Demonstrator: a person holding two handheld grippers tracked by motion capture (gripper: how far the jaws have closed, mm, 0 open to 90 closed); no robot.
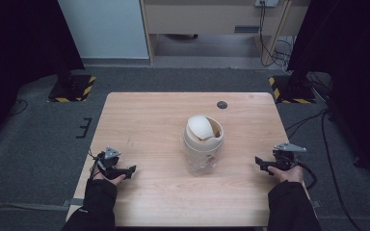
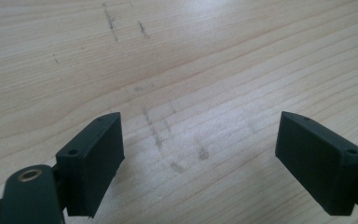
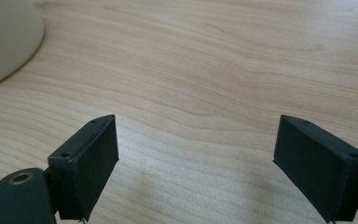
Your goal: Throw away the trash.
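Note:
A small cream bin (image 1: 202, 147) with a swing lid (image 1: 200, 127) stands upright near the middle of the wooden table (image 1: 149, 115); its lid is tipped so a dark gap shows at the right. The bin's pale base (image 3: 4, 42) fills the top left corner of the right gripper view. My left gripper (image 1: 127, 171) rests low at the table's front left, open, its jaws (image 2: 200, 163) wide apart over bare wood. My right gripper (image 1: 261, 163) sits at the front right, open too, with nothing between its jaws (image 3: 196, 163). Both point inward toward the bin.
A small dark round disc (image 1: 222, 104) lies near the table's far edge. Faint grey scuff marks (image 2: 168, 149) streak the wood ahead of the left gripper. Dark carpet, stand bases with yellow-black tape (image 1: 72, 89) and loose cables (image 1: 327, 144) surround the table.

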